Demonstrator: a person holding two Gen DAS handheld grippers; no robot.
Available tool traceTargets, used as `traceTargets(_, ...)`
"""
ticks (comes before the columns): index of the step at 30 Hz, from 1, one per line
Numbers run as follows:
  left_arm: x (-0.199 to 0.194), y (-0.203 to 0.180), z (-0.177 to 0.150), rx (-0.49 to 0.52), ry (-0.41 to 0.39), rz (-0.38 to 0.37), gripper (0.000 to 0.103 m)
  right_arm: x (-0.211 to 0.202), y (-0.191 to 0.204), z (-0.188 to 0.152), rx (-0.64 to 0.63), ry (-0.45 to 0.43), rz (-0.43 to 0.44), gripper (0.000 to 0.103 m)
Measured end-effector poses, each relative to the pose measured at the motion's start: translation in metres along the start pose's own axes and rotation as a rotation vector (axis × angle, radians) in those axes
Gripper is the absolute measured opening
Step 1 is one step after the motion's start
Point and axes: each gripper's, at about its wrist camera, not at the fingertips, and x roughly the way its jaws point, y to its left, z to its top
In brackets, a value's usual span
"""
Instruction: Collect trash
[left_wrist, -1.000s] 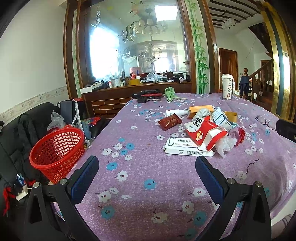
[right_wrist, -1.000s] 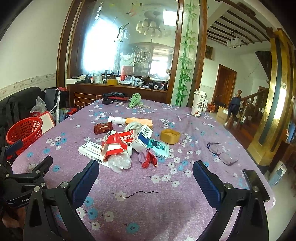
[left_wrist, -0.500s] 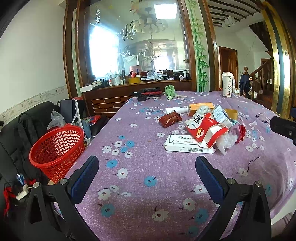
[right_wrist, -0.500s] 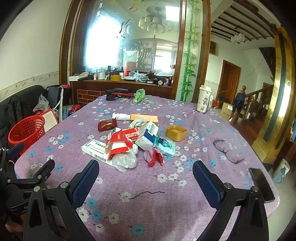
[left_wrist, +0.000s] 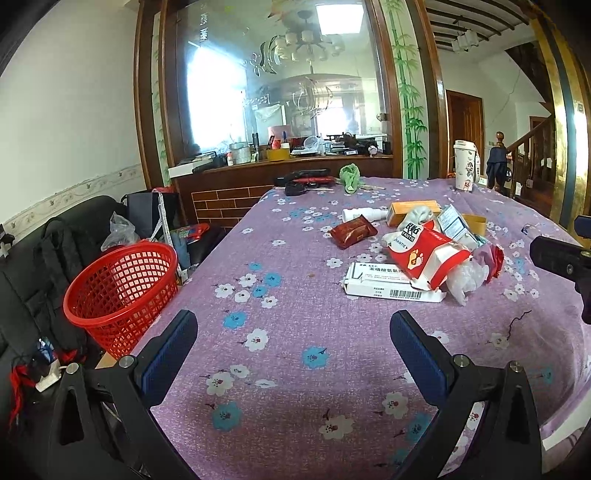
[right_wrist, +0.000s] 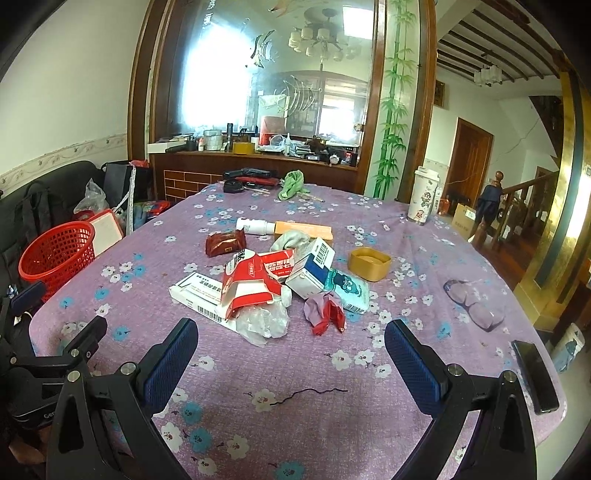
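A heap of trash lies mid-table on the purple flowered cloth (right_wrist: 303, 373): a red-and-white carton (right_wrist: 249, 284), a long white box (right_wrist: 201, 297), clear plastic wrap (right_wrist: 264, 321), a blue-and-white box (right_wrist: 312, 267), a crumpled red wrapper (right_wrist: 327, 314) and a brown packet (right_wrist: 225, 242). The same heap shows in the left wrist view, with the carton (left_wrist: 424, 260) and white box (left_wrist: 391, 286). A red mesh basket (left_wrist: 122, 291) stands off the table's left edge. My left gripper (left_wrist: 293, 354) is open over bare cloth. My right gripper (right_wrist: 291, 360) is open just short of the heap.
A gold tub (right_wrist: 369, 263), glasses (right_wrist: 472, 299), a dark phone (right_wrist: 533, 374), a tall paper cup (right_wrist: 423, 201) and a green cloth (right_wrist: 291, 188) also lie on the table. A black thread (right_wrist: 308, 393) lies near the right gripper. A black sofa (left_wrist: 33, 266) sits behind the basket.
Both grippers have drifted slightly forward toward the heap, the right one more, so the trash looks a little closer. Both stay open and nothing has been picked up.
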Motion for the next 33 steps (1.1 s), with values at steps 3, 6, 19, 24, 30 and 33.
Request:
traceTargets(3,0.001,-0.004,0.0,0.011,0.005,0.0,0.103,0.006,-0.002,-0.002,0.007,0.014,0.006,0.102)
traceTargets(6,0.001,-0.006,0.0,0.023,0.007,0.005,0.103,0.012,-0.004,-0.004,0.013,0.033,0.019,0.102)
traceTargets(19,0.008,-0.015,0.007,0.051,0.022,0.015,0.103,0.027,-0.015,-0.008,0.023,0.066,0.062,0.102)
traceTargets(24,0.019,-0.019,0.02,0.073,0.071,-0.027,0.103,0.038,-0.037,-0.001,0.071,0.111,0.117,0.094)
traceTargets(30,0.046,-0.027,0.037,0.072,0.175,-0.138,0.102,0.061,-0.068,0.005,0.17,0.203,0.209,0.072)
traceTargets(33,0.063,-0.035,0.048,0.051,0.241,-0.213,0.087,0.075,-0.077,0.003,0.209,0.252,0.24,0.062)
